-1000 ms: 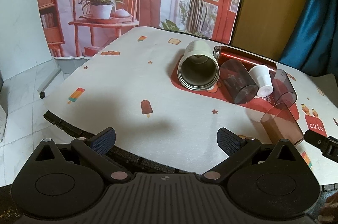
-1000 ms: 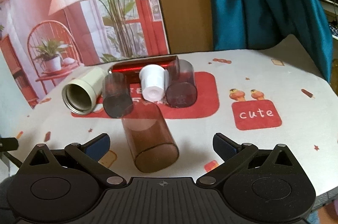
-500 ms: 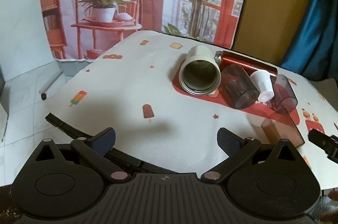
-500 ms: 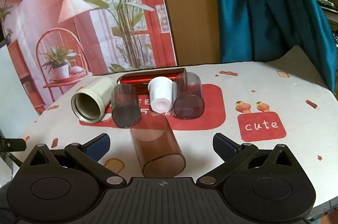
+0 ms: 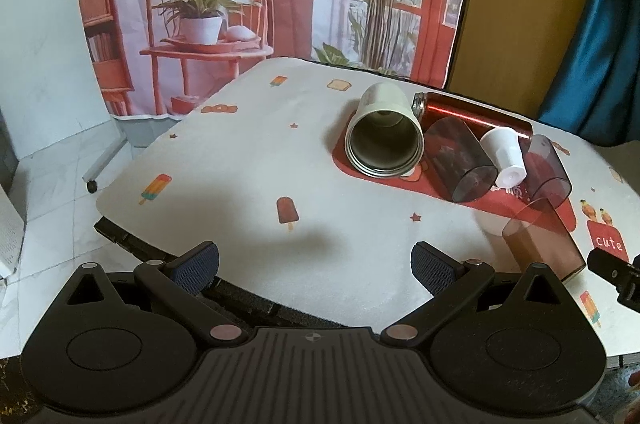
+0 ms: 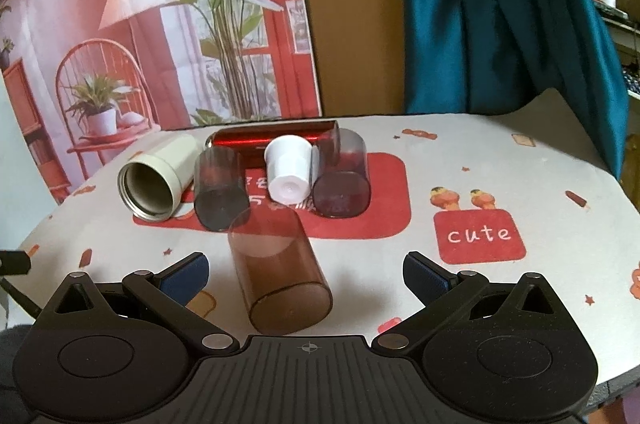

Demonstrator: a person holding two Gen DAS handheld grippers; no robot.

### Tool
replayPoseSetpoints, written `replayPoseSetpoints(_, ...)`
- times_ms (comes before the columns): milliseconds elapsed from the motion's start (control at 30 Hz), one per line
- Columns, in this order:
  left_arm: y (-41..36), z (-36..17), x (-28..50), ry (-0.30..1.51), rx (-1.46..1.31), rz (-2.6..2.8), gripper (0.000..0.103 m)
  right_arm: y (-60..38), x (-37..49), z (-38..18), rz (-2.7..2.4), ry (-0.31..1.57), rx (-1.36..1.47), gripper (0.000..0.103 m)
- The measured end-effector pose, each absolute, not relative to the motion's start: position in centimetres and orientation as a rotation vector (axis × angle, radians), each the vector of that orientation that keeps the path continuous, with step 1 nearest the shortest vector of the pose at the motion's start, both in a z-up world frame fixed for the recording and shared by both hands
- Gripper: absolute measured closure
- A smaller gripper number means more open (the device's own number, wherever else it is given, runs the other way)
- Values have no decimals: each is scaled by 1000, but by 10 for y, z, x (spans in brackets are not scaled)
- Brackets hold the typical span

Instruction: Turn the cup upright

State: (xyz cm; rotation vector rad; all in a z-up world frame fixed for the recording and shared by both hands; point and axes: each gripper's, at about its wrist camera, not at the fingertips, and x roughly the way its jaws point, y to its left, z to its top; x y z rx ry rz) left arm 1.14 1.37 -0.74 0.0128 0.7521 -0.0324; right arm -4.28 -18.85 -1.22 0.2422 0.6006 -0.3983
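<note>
Right tongs [image 6: 306, 270] spread wide, pinching nothing. Brown translucent cup [image 6: 280, 276] lies on its side on the counter [image 6: 500, 160], directly ahead of the right tongs and between the two fingers in view, base end toward the camera, open mouth pointing away. Fingers don't touch it.

Past the brown cup, in a row on the red patch of the cloth, all on their sides:
- cream tumbler [image 6: 156, 180], far left, mouth toward the tongs
- smoky grey cup [image 6: 220, 190], just beside the tumbler
- small white cup [image 6: 289, 174], between the two grey ones
- second grey cup [image 6: 342, 184], to the right
- red metallic bottle [image 6: 272, 140] lying crosswise behind them

Left tongs [image 5: 314, 258] also spread wide, holding nothing, over the near counter edge. From there the brown cup [image 5: 540, 244] is ahead and off to the right, outside the right finger; the tumbler [image 5: 384, 144] is well ahead. Black tip of the right tongs [image 5: 612, 268] shows at the right edge, just beside the brown cup.
</note>
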Motion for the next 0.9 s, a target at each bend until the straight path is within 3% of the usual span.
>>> replayPoseSetpoints(900,11,-14,14,808,74,-35,0,-189,-38,-18,-404,650,229,0)
